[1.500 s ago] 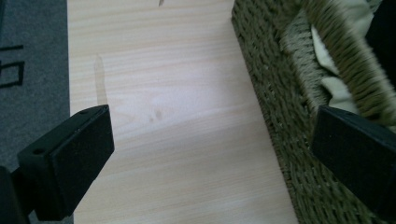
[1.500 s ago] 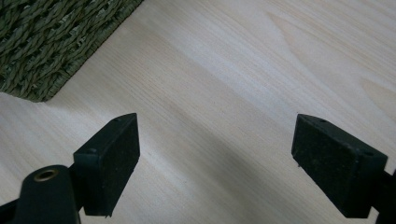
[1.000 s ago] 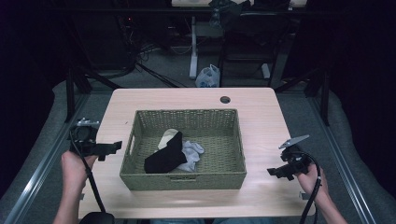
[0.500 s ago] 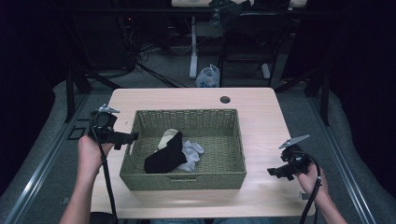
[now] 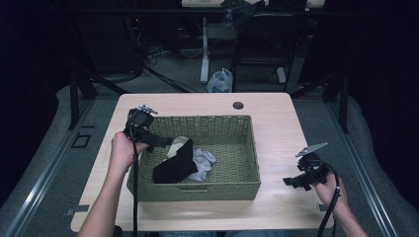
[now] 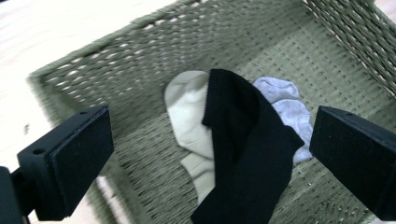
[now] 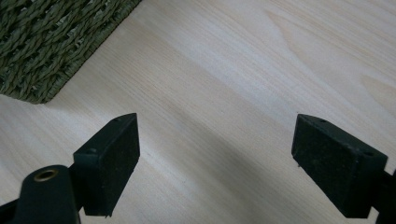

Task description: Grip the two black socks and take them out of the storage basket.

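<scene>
High view shows the left tool [image 5: 159, 141] over the near-left corner of the woven basket [image 5: 247, 148], jaws spread wide and holding nothing. Just past its jaws lies a black sock [image 6: 243, 144] on top of a cream sock [image 6: 189, 112], with a grey sock [image 6: 287, 109] beside them. Far off, the right tool [image 5: 290, 181] hangs wide apart over the bare desk [image 7: 243, 93], basket corner off to its left.

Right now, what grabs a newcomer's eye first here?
The woven basket in the middle of the table, with a black sock draped over a cream sock and a grey sock inside it. Next, the left gripper, jaws wide open, poised above the socks at the basket's left rim. The right gripper, also open, hangs over bare wood to the basket's right.
</scene>
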{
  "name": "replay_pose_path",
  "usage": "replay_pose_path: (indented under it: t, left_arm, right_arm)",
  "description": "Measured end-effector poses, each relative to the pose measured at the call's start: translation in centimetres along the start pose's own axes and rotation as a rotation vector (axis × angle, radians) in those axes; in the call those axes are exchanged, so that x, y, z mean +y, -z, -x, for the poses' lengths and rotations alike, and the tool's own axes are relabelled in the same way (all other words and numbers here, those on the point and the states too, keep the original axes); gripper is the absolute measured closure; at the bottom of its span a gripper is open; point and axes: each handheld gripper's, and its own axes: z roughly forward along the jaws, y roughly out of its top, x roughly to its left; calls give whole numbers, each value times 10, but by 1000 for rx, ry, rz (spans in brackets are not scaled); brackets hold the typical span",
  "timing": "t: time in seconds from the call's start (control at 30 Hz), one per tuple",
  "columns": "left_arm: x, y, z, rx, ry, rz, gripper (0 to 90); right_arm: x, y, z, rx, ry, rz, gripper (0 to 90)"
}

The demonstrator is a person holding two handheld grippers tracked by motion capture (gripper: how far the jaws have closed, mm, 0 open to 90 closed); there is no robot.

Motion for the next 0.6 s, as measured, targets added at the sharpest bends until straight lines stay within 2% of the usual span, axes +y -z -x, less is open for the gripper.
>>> replay_pose_path:
  t: [0.03,0.13,0.23,0.27,0.3,0.33,0.4,0.43,0.53,0.57,0.6]
  left_arm:
    - [2,-4,3,-16,-9,-7,2]
    - [4,-16,10,-23,-29,-29,0]
    - [-1,-32,15,-32,-51,-73,0]
    - [-1,-32,15,-32,-51,-73,3]
    - [-5,-42,18,-41,-60,-110,8]
    - [-5,-42,18,-41,-60,-110,26]
    - [-7,-50,22,-68,-76,-133,101]
    - [-8,-52,24,-75,-82,-138,146]
    - [-7,-57,27,-84,-90,-150,178]
    - [-7,-63,29,-89,-100,-160,236]
    - [-8,-66,30,-87,-104,-164,247]
  right_arm:
    - [0,1,1,23,4,-8,146]
    - [1,1,0,10,12,-15,146]
    - [0,2,0,16,4,-5,146]
    - [0,2,0,16,4,-5,146]
    - [0,2,1,15,1,-9,146]
    - [0,2,1,15,1,-9,146]
    - [0,1,1,8,4,-4,146]
    - [0,2,1,27,4,-4,146]
    - [0,2,0,28,7,-6,146]
    - [1,2,0,23,9,-6,146]
    - [1,2,0,22,9,-6,146]
